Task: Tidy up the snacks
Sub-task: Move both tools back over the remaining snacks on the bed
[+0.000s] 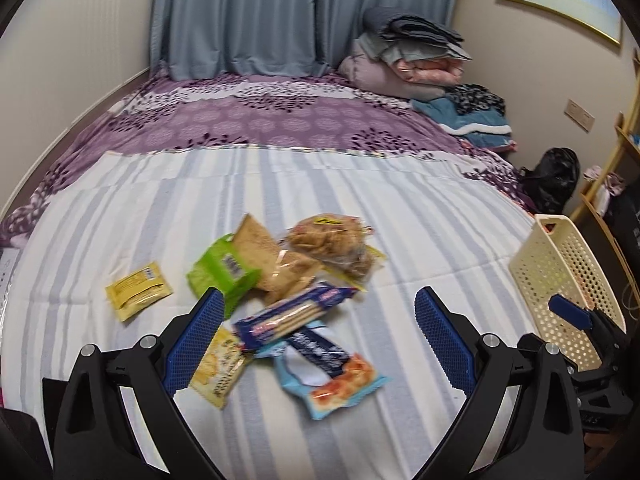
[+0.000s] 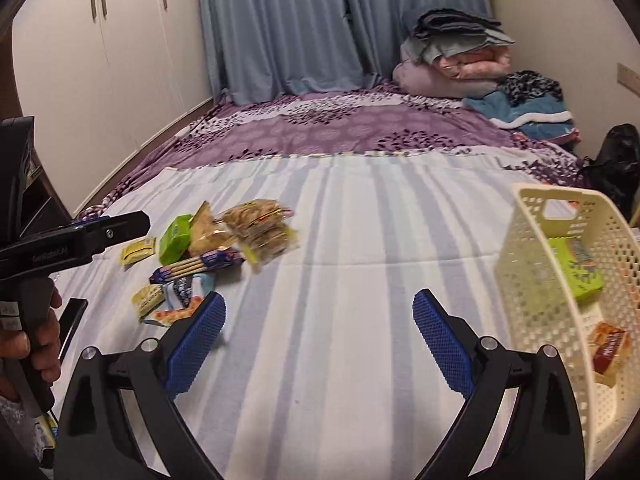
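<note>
A heap of snack packets lies on the striped bed sheet (image 1: 360,184): a dark blue biscuit pack (image 1: 288,316), a light blue packet (image 1: 336,380), a green bag (image 1: 220,272), a clear bag of brown pastries (image 1: 328,240) and two yellow sachets (image 1: 138,290). My left gripper (image 1: 318,332) hangs open just above the near side of the heap, holding nothing. A cream perforated basket (image 2: 532,264) stands at the right with a green box (image 2: 576,268) and a red-orange packet (image 2: 608,350) inside. My right gripper (image 2: 318,332) is open over bare sheet, left of the basket.
A purple patterned bedspread (image 2: 320,128) covers the far half of the bed, with folded bedding (image 2: 452,60) stacked in the far right corner. Blue curtains (image 2: 280,28) hang behind. White wardrobe doors (image 2: 100,60) line the left wall; a black bag (image 1: 554,178) and shelves sit right.
</note>
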A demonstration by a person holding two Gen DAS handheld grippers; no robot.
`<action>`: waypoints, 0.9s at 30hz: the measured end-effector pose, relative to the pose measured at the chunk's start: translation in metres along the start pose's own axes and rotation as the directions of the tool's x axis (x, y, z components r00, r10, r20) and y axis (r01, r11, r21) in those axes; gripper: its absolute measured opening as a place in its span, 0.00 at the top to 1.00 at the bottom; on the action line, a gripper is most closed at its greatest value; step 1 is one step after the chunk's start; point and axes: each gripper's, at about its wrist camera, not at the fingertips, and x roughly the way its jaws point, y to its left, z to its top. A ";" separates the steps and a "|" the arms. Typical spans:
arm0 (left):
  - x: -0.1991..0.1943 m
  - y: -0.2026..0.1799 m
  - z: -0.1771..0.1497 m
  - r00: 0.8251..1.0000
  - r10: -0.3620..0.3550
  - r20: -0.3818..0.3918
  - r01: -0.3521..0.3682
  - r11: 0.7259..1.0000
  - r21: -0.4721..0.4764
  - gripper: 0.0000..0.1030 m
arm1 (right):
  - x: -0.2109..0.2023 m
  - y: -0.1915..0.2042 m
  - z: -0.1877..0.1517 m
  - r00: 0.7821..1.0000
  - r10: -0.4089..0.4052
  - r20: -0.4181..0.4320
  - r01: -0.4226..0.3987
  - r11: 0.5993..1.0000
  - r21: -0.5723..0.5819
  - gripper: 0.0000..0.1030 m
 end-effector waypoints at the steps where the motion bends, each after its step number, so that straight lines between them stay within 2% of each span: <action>1: 0.001 0.007 0.000 1.000 0.009 -0.001 -0.009 1.000 -0.013 0.06 | 0.006 0.005 -0.001 1.000 0.022 -0.015 -0.022 1.000 0.001 0.09; 9: 0.003 0.043 0.001 0.999 0.047 -0.001 -0.047 0.996 -0.074 0.06 | 0.046 0.037 -0.004 0.985 0.143 -0.100 -0.144 0.990 0.002 0.09; 13: 0.006 0.062 0.001 0.997 0.072 -0.008 -0.073 0.992 -0.105 0.06 | 0.061 0.058 -0.003 0.977 0.176 -0.124 -0.180 0.983 -0.024 0.09; 21: 0.013 0.102 -0.004 0.992 0.124 -0.026 -0.126 0.978 -0.166 0.06 | 0.092 0.089 0.002 0.965 0.206 -0.164 -0.220 0.972 -0.076 0.09; 27: 0.033 0.139 -0.011 0.980 0.188 -0.071 -0.199 0.956 -0.216 0.06 | 0.114 0.104 0.000 0.962 0.191 -0.196 -0.215 0.970 -0.112 0.09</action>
